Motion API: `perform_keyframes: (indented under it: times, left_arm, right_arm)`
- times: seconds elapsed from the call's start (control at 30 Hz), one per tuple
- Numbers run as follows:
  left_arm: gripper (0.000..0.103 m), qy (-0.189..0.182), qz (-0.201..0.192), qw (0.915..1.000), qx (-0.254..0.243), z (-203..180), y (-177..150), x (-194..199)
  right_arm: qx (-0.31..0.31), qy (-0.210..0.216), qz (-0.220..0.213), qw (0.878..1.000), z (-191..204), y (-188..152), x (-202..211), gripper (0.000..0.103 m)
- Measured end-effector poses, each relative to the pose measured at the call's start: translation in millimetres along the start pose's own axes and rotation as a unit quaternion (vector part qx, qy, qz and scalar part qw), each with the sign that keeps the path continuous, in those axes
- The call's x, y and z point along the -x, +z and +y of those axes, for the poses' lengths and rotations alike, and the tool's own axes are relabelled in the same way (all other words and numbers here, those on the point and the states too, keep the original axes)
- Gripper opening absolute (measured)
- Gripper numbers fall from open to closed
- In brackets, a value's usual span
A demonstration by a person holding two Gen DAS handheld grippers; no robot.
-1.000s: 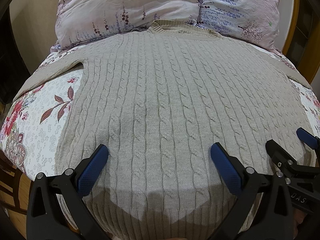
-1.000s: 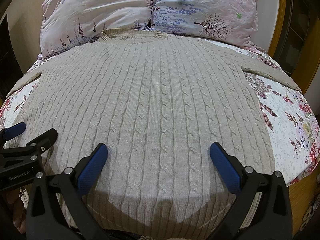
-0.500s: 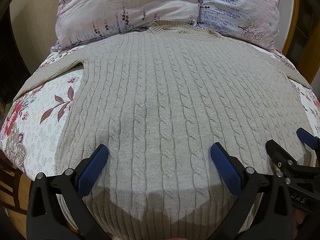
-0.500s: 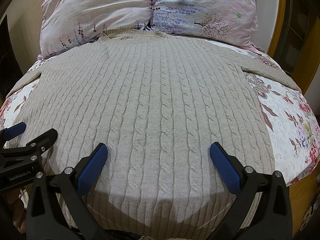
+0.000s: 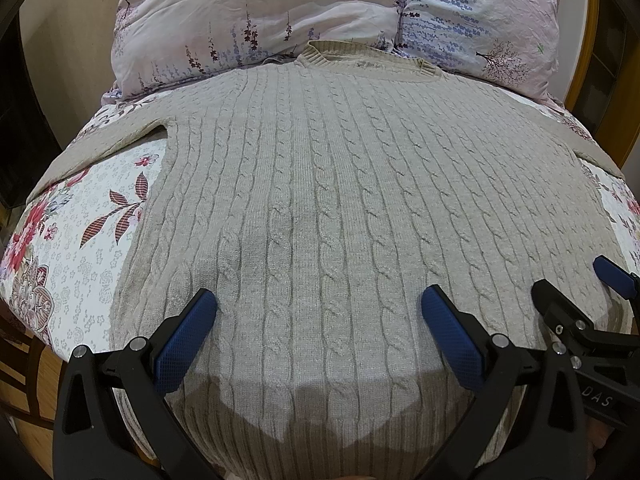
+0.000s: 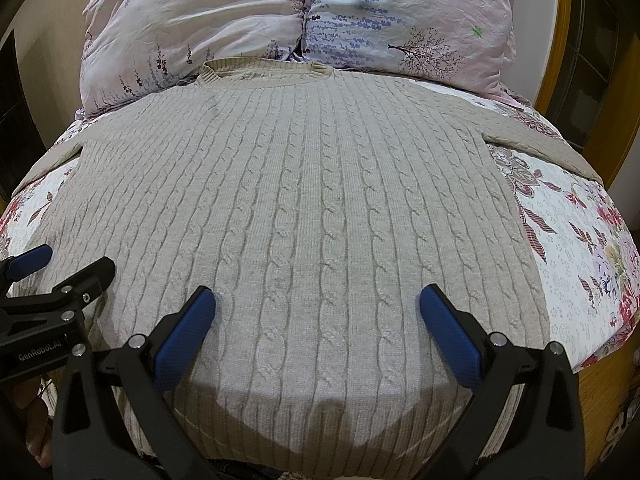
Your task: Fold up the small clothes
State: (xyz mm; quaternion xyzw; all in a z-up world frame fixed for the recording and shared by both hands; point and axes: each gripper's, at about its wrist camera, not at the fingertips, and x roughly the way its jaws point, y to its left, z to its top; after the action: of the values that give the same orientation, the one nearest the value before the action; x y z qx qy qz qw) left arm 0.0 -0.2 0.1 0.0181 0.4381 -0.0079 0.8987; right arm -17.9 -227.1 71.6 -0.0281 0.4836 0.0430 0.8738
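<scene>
A beige cable-knit sweater (image 5: 320, 200) lies flat on the bed, collar at the far end by the pillows, sleeves spread to both sides. It also shows in the right wrist view (image 6: 304, 200). My left gripper (image 5: 318, 304) is open and empty, hovering over the sweater's lower part near the hem. My right gripper (image 6: 316, 300) is open and empty, over the hem to the right of the left one. The right gripper shows at the right edge of the left wrist view (image 5: 576, 288), and the left gripper at the left edge of the right wrist view (image 6: 60, 268).
A floral bedsheet (image 5: 80, 240) covers the bed on both sides of the sweater (image 6: 580, 260). Two pinkish floral pillows (image 5: 280, 12) lie at the head. A wooden frame (image 6: 560, 40) stands at the right. The bed's near edge lies under the grippers.
</scene>
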Motion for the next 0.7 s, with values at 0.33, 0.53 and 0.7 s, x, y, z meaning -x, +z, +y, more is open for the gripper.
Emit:
perform_keyframes:
  times: [0.33,0.53,0.7]
  left_arm:
    - [0.102,0.0,0.0,1.0,0.0,-0.1,0.2,0.0]
    - [0.102,0.0,0.0,1.0,0.0,0.0,0.0,0.0]
    - [0.102,0.0,0.003,1.0,-0.001,-0.1,0.5,-0.2]
  right_arm:
    - [0.0,0.0,0.0,1.0,0.0,-0.1,0.0,0.101]
    - [0.0,0.0,0.0,1.0,-0.1,-0.3,0.2,0.101]
    - [0.003,0.001,0.007,1.0,5.3,-14.7,-5.2,0.101]
